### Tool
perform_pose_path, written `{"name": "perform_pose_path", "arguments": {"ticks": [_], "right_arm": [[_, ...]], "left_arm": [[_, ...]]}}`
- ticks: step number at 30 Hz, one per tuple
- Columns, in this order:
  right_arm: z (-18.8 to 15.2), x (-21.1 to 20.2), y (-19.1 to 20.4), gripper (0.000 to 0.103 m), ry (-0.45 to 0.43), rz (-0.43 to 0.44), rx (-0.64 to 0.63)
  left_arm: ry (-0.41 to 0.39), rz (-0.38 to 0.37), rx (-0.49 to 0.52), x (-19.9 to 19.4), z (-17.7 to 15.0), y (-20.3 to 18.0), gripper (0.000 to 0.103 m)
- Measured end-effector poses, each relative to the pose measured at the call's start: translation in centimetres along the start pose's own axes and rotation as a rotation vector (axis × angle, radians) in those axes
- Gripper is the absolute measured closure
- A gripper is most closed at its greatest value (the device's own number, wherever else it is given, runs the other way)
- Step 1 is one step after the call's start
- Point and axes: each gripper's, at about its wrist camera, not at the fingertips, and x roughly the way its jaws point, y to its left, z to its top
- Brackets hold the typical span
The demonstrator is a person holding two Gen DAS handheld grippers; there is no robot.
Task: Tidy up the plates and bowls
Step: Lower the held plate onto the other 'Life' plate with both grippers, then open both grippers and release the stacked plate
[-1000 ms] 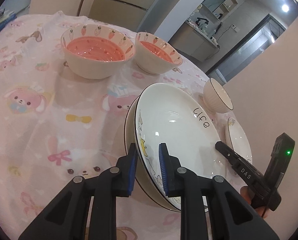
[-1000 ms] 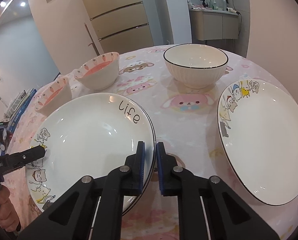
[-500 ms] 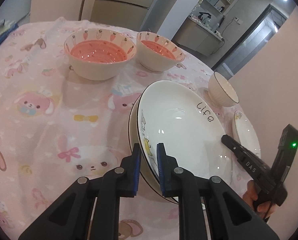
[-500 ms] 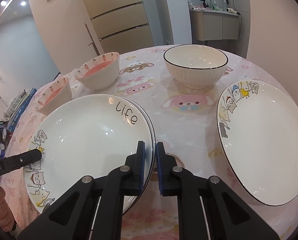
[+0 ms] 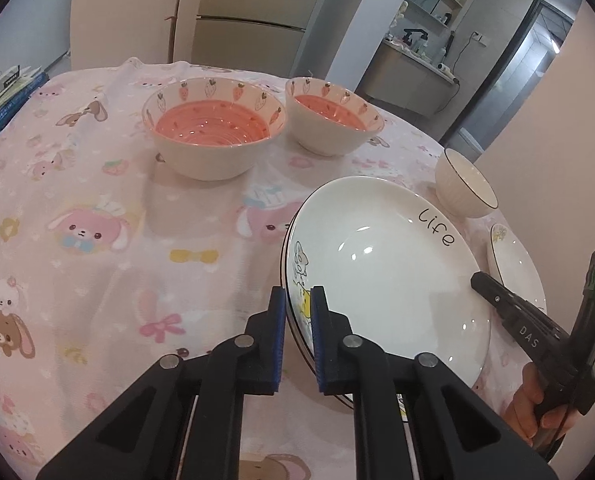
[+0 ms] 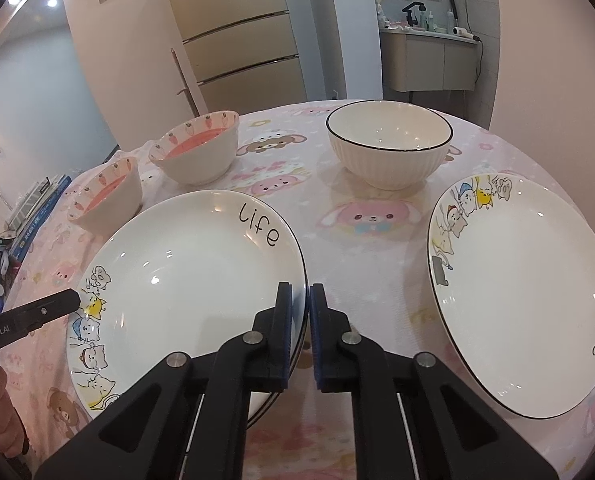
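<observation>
A white "life" plate (image 5: 385, 264) is pinched at opposite rims by both claws: the left gripper (image 5: 298, 312), whose jaws have just been closing, is clamped on the cartoon-cat side, and the right gripper (image 6: 300, 312) is closed tight on the other rim. It sits over a second plate, of which only a dark-lined edge (image 5: 286, 276) is seen beneath, towards the near edge of the tabletop (image 5: 97, 208).

A slip is judged the main risk: the glazed rim is held only by narrow pads, and uneven lifting or a tilt could let the plate slide out, or knock it against the one below.

A third plate (image 6: 525, 300) lies empty near the right edge. The white ribbed bowl (image 6: 389, 148), towards the far edge, is seen to be empty. In the two carrot-rimmed bowls (image 5: 217, 128) (image 5: 333, 120), towards the far left edge, only pink glazed interiors are visible.
</observation>
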Motion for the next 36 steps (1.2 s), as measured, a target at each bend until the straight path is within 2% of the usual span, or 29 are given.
{"name": "perform_pose_path", "arguments": {"ticks": [3, 8, 11, 14, 16, 17, 21, 23, 24, 28, 30, 32, 34, 36], "right_arm": [[0.0, 0.0, -0.1, 0.095, 0.004, 0.010, 0.000], [0.1, 0.0, -0.7, 0.095, 0.013, 0.036, 0.033], [0.0, -0.3, -0.5, 0.095, 0.000, 0.027, 0.023], [0.2, -0.9, -0.4, 0.092, -0.031, 0.035, 0.007], [0.3, -1.3, -0.3, 0.091, -0.058, 0.031, 0.000], [0.3, -1.5, -0.2, 0.090, -0.069, 0.028, -0.003], [0.5, -2.6, -0.3, 0.087, -0.106, 0.035, -0.010], [0.6, -2.9, -0.1, 0.087, -0.115, 0.034, -0.031], [0.7, -3.1, 0.0, 0.087, -0.119, 0.018, -0.043], [0.7, -4.1, 0.0, 0.087, -0.138, 0.014, -0.061], [0.8, -5.0, 0.0, 0.086, -0.157, 0.017, -0.071], [0.8, -6.1, 0.1, 0.083, -0.181, 0.012, -0.087], [0.8, -7.3, 0.0, 0.077, -0.208, 0.009, -0.104], [0.8, -8.7, -0.2, 0.076, -0.236, 0.003, -0.121]], "left_arm": [[-0.015, -0.008, -0.003, -0.2, 0.1, 0.1, 0.090], [-0.090, -0.020, 0.008, -1.7, 0.1, -0.1, 0.089], [-0.113, -0.018, 0.031, -2.0, 0.0, -0.7, 0.086], [-0.171, 0.005, 0.068, -2.9, -0.2, -1.5, 0.070], [-0.237, 0.017, 0.088, -4.0, -0.3, -1.8, 0.039], [-0.278, 0.009, 0.098, -4.7, -0.5, -2.0, 0.034], [-0.389, -0.066, 0.112, -7.2, -0.8, -2.3, 0.032], [-0.443, -0.085, 0.105, -8.2, -0.9, -2.4, 0.025], [-0.471, -0.090, 0.104, -8.7, -1.1, -2.5, 0.018], [-0.601, -0.028, 0.163, -10.7, -2.0, -3.8, 0.016], [-0.657, -0.025, 0.198, -11.6, -2.6, -4.5, 0.016], [-0.690, -0.006, 0.210, -12.2, -3.1, -5.1, 0.015], [-0.724, 0.055, 0.227, -12.4, -3.6, -5.8, 0.015], [-0.732, 0.059, 0.260, -12.7, -4.0, -6.5, 0.015]]}}
